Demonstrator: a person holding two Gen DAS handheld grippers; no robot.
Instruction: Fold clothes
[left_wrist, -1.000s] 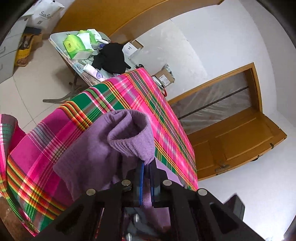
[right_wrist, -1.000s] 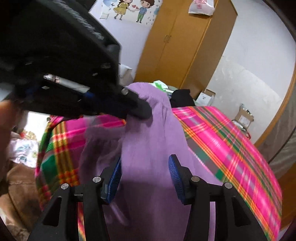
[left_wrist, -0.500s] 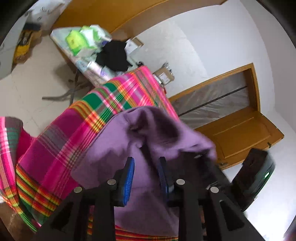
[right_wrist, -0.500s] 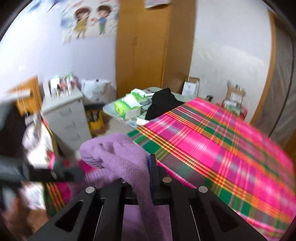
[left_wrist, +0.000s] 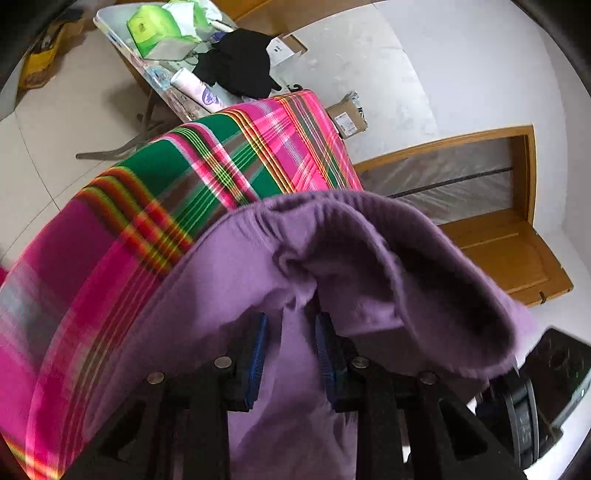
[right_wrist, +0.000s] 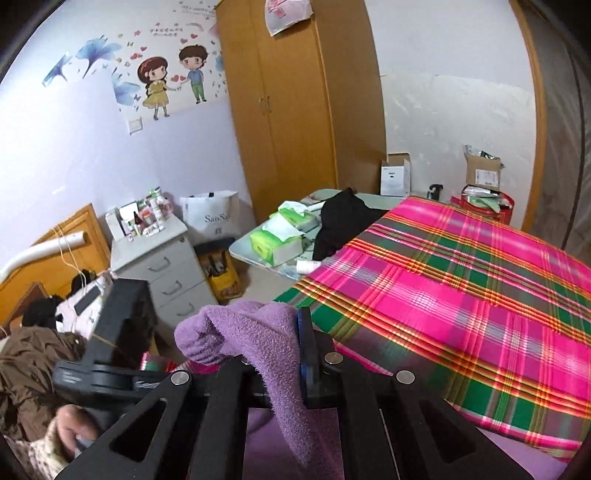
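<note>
White paper bag (right_wrist: 212, 218) beside the drawers reads "SanSa".

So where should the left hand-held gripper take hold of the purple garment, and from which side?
Probably the thick rolled hem of the purple garment, arched just above the left hand-held gripper. Come from below, one finger inside the fold; its jaws are closing with cloth between them. The right hand-held gripper already pinches another bunched edge.

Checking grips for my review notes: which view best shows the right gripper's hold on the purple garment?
The right wrist view: the right gripper is shut on a bunched fold of the purple garment, its blue pad pressed against the fabric. The left wrist view shows only that gripper's black body at the lower right edge, with the cloth hiding the hold.
</note>
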